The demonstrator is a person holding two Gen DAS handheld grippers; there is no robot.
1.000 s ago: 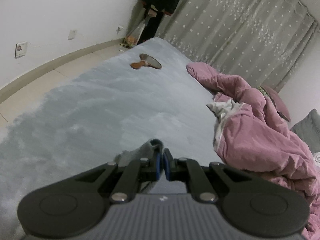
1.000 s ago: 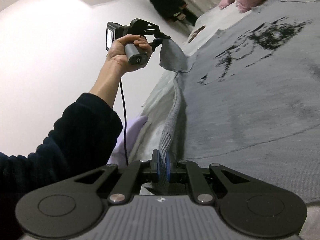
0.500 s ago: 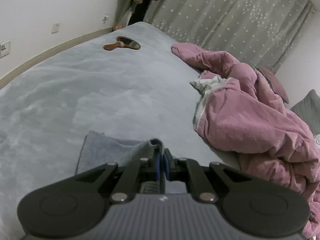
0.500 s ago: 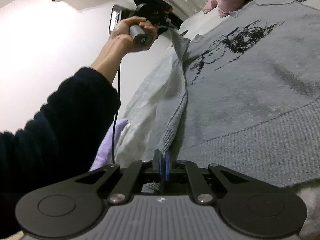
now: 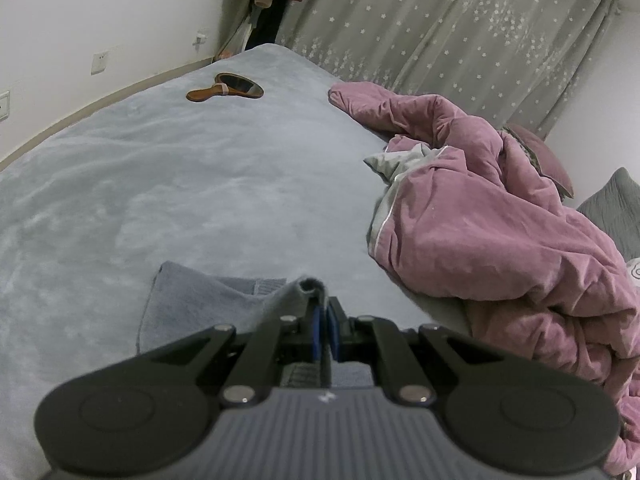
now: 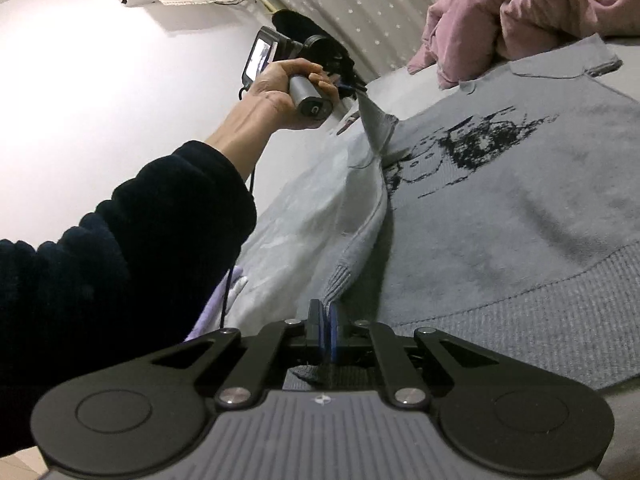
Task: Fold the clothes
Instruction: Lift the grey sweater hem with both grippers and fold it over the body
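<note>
A grey knit sweater [image 6: 500,208] with a black print lies flat on the bed [image 5: 180,200]. My right gripper [image 6: 325,330] is shut on the ribbed cuff of its sleeve [image 6: 360,240]. My left gripper [image 5: 323,330] is shut on the sleeve's upper end near the shoulder; it shows in the right wrist view [image 6: 352,90], held up in the person's hand. The sleeve is stretched between both grippers, lifted off the bed beside the sweater's body. In the left wrist view a fold of the grey sweater [image 5: 208,300] lies under the gripper.
A pink quilt [image 5: 500,220] is heaped along the right of the bed, also in the right wrist view [image 6: 520,8]. A hand mirror [image 5: 228,88] lies at the far end. Curtains [image 5: 440,28] and a white wall [image 5: 100,12] bound the bed.
My left gripper has come lower and nearer the sweater's body with the sleeve's end. The right gripper has kept its hold on the cuff and the sleeve hangs lower.
</note>
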